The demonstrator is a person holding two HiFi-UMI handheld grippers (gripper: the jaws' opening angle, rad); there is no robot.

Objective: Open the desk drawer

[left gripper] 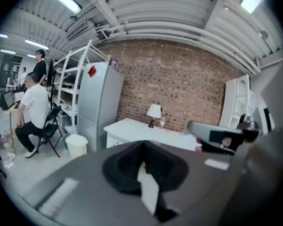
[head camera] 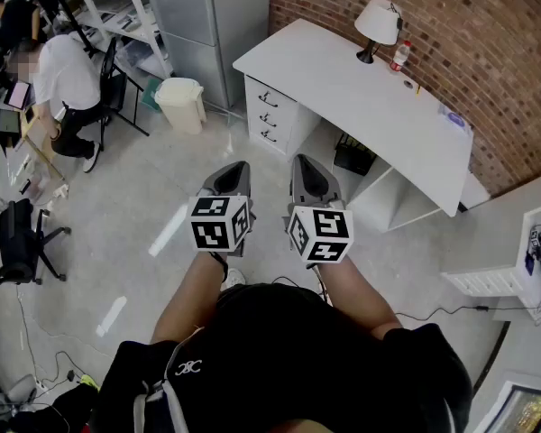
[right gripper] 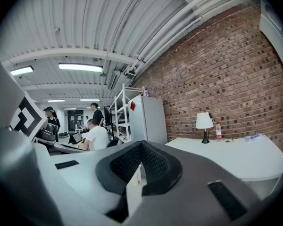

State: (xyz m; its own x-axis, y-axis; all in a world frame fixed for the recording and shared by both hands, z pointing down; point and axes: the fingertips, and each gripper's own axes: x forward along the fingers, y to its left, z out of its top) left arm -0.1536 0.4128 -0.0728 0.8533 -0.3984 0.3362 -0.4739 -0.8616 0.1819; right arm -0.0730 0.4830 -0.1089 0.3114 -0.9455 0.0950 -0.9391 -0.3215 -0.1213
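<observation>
The room is bounded at far right by a rough red brick wall; the floor is smooth pale grey with a dull sheen and light glare streaks.

A tall grey cabinet with flat matt faces stands at the far side, its corner just beside the left end of the counter. The counter is a long white slab with a smooth top and square edges, set along the brick wall.

Under its left end sits the drawer unit: three white fronts stacked one above another, each with a small dark handle, all closed. The unit faces the open floor. Right of it the kneehole is open, with a black object lying inside.

A cream, round-topped waste bin stands left of the unit, apart from it. Floor between the person and the drawer fronts is unobstructed.

On the counter's far end: a lamp with a white conical shade on a dark stem, and a clear bottle just beside it.

The left gripper and right gripper are held side by side, well short of the unit. Both have grey moulded shells and black ribbed pads. Jaws on each are closed, with nothing between them.
</observation>
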